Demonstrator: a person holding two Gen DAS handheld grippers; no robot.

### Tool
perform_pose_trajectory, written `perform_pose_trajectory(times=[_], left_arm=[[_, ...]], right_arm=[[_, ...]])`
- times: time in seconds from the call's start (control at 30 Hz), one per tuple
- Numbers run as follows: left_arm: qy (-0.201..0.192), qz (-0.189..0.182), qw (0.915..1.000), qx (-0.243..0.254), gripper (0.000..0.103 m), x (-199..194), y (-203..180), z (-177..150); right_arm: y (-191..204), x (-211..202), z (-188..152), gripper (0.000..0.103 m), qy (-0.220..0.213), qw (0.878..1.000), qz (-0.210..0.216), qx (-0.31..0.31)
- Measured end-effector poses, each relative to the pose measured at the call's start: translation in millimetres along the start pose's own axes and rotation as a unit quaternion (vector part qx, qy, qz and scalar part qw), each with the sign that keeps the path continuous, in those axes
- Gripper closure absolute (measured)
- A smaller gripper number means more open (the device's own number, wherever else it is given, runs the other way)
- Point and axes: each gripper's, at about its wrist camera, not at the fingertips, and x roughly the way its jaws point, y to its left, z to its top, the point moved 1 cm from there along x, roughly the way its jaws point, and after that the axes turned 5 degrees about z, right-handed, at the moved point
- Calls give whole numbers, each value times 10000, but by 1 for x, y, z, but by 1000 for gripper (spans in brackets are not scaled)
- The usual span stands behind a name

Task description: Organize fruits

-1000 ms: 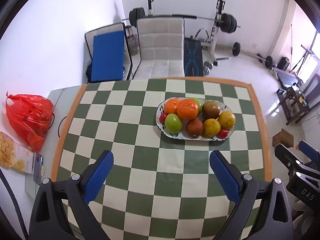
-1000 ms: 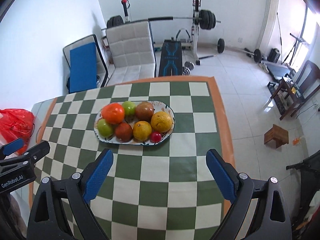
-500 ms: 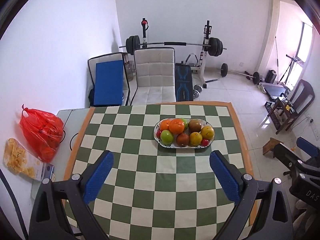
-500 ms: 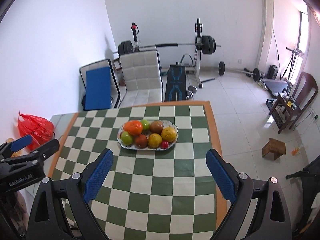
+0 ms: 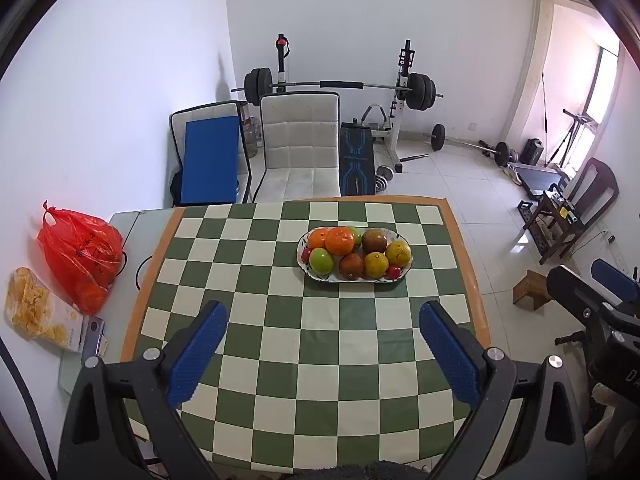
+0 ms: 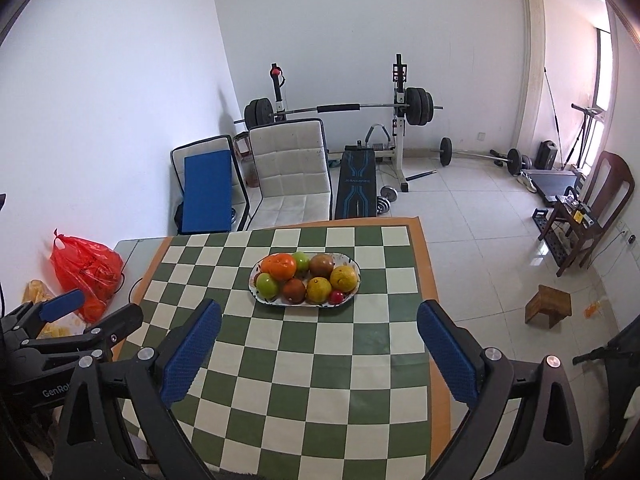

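An oval patterned plate [image 5: 349,280] sits on the green-and-white checkered table [image 5: 312,344], piled with fruit: a big orange [image 5: 339,241], a green apple [image 5: 321,261], a brown fruit [image 5: 374,241], yellow citrus [image 5: 398,253] and small red ones. My left gripper [image 5: 323,312] hovers open, high above the near half of the table, well short of the plate. My right gripper [image 6: 318,310] hangs likewise above the table, its jaws opening with nothing between them. The plate [image 6: 276,303] lies beyond its blue pads [image 6: 192,352]. Each gripper shows at the edge of the other's view.
A red plastic bag [image 5: 80,256] and a snack box [image 5: 40,316] lie on the grey strip left of the cloth. Behind the table stand a white chair [image 5: 300,144], a blue-padded chair [image 5: 208,160] and a barbell rack [image 5: 340,86]. A wooden stool [image 5: 532,288] is on the floor at right.
Both grippers have risen and drawn back from the plate, which now looks smaller and farther away. More of the room and table shows. The fruit has not moved.
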Motion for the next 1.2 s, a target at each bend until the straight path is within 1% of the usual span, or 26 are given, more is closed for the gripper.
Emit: perform_pose_trajectory(times=[0.17, 0.23, 0.37, 0.53, 0.67, 0.73, 0.9, 1.0, 1.2], left_arm=[[19, 37, 10000, -34, 5, 9, 0, 3], [10, 52, 10000, -57, 0, 16, 1, 6], [14, 135, 9999, -63, 0, 35, 1, 11], [90, 284, 9995, -73, 0, 67, 0, 17], [260, 357, 9990, -76, 0, 96, -2, 22], [328, 328, 9989, -86, 0, 109, -3, 24], [449, 456, 9979, -4, 0, 142, -9, 25], [530, 508, 9973, 42, 0, 158, -12, 25], [626, 558, 9964, 142, 0, 178, -19, 24]], right_arm=[[-2, 12, 0, 3, 60, 10000, -23, 25], [-4, 19, 1, 2, 69, 10000, -62, 30], [-9, 39, 5, 2, 64, 9999, -104, 39], [-18, 77, 9, 2, 127, 9998, -175, 54], [-26, 111, 13, 2, 195, 9995, -232, 73], [-31, 130, 13, 2, 282, 9992, -243, 115], [-49, 176, 10, 2, 523, 9977, -326, 270], [-56, 198, 9, 2, 618, 9969, -405, 285], [-66, 227, 6, 2, 782, 9954, -513, 206]])
